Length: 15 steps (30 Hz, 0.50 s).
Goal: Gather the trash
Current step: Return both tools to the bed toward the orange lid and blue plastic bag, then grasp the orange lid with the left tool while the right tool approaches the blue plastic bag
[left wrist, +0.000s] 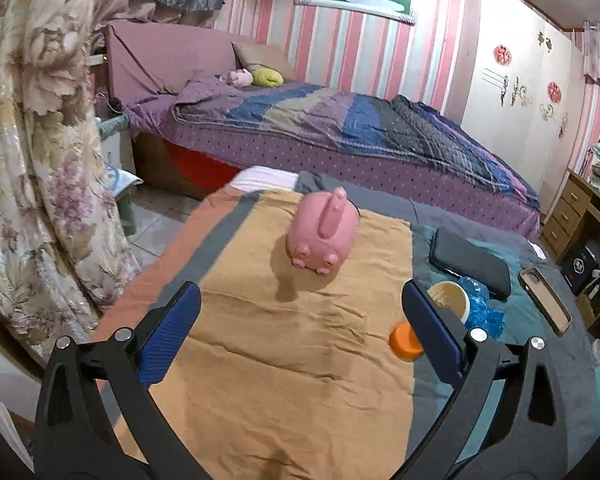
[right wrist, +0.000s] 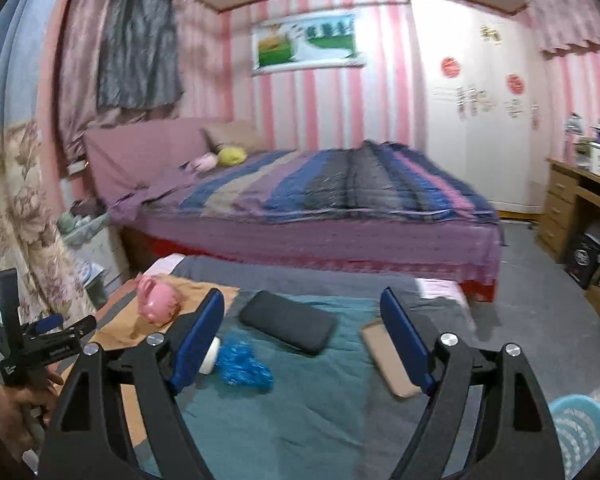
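I note blue pads on black gripper arms. Pink piggy bank on orange cloth; teal sheet under crumpled blue bag. Orange lid, black case. Wall striped pink and white; curtain floral.

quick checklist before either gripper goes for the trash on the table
1. Left gripper open and empty: ok, jaws spread wide.
2. Right gripper open and empty: ok.
3. Trash in sight: ok, crumpled blue plastic, white cup and orange cap lie close together on the cloth.
4. Non-trash apart from the targets: not ok, black case sits right behind the plastic; pink piggy bank is well apart.
5. Bin reachable: cannot tell, only a blue basket's edge shows at lower right.
6. Cup empty: cannot tell from these angles.
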### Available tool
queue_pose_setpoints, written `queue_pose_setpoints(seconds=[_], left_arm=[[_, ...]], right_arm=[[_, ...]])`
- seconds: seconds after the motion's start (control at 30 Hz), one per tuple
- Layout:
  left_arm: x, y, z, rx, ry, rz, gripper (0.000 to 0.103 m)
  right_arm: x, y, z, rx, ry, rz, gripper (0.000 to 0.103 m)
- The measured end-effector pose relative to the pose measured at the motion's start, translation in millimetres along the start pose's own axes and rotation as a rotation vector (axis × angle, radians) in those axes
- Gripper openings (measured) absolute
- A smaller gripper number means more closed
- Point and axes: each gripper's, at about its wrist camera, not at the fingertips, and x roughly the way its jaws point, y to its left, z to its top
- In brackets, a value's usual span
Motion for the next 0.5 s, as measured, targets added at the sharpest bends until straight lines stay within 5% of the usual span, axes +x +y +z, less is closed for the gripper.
queue_pose_setpoints(seconds=[0.1,0.27,0.5], left_arm=[[16,-13,-5,0.019,0.041,-0.035,0.097],[39,-50,-16,0.107,0.067,-0.072,0.095],[73,-85,-28,0.163,0.144,-0.123,0.076]], right_arm=[[33,1,-36,0.047,0.111,0.028,0.079],[45,-4,-47,0.14,0.156,0.02,0.079],[61,5,-48,0.026,0.205,0.031,0.079]])
